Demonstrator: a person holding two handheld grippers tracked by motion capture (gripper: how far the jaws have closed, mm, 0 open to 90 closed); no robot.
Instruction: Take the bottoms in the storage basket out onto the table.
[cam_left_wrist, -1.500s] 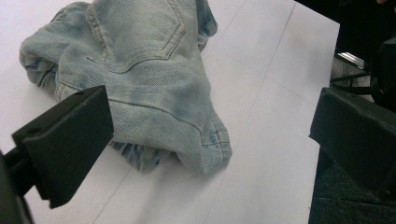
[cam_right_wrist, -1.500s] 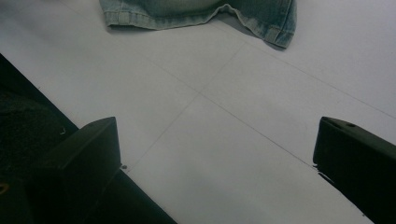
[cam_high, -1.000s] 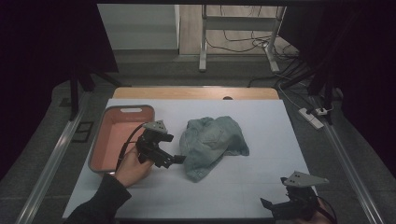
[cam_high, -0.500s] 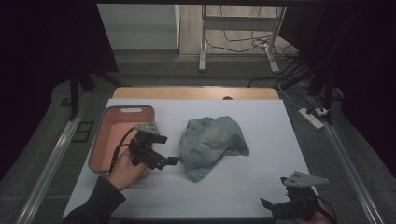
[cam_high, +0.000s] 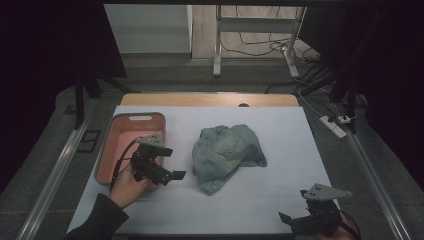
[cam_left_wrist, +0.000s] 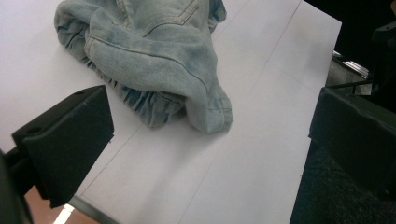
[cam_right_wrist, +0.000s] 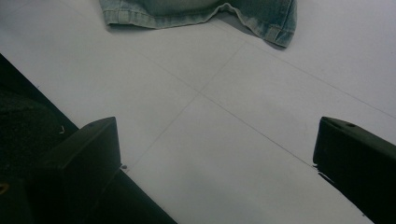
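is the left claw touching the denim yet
Apart. In the left gripper view, bare white table lies between the open left claw and the crumpled denim garment; the high view shows that gap too.

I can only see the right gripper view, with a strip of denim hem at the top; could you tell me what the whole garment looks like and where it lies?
Observer: The denim garment lies crumpled in a heap at the middle of the white table cover, not spread flat.
Operator: Thank you. Is anything else on the table?
Observer: Yes, a pink bin sits at the table's left edge, left of the garment.
Operator: And where is the left gripper?
Observer: The left gripper is in the person's hand between bin and garment, its jaws open toward the denim without touching it.
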